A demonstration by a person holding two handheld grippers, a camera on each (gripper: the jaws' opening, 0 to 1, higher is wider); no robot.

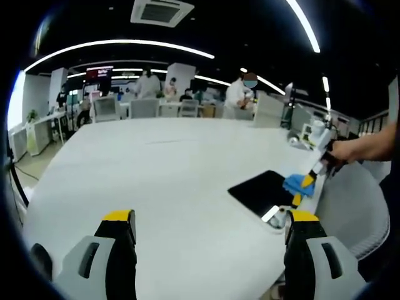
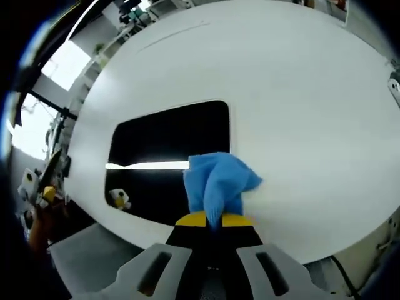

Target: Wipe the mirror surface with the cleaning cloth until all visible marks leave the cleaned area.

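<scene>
A dark rectangular mirror (image 2: 165, 140) lies flat on the white table (image 2: 300, 112) and reflects a bright ceiling light strip. My right gripper (image 2: 214, 220) is shut on a blue cleaning cloth (image 2: 217, 180), which rests on the mirror's near right corner and partly on the table. In the left gripper view the mirror (image 1: 261, 190) lies at the table's right edge with the blue cloth (image 1: 296, 183) on it, held by the right gripper (image 1: 304, 185) and a person's hand (image 1: 353, 150). My left gripper (image 1: 210, 220) hangs open above the table with nothing between its jaws.
The white table (image 1: 162, 169) is large and rounded. A grey chair back (image 1: 353, 206) stands beside its right edge. Small items (image 1: 310, 132) sit at the far right of the table. Desks, chairs and people (image 1: 240, 94) fill the office behind.
</scene>
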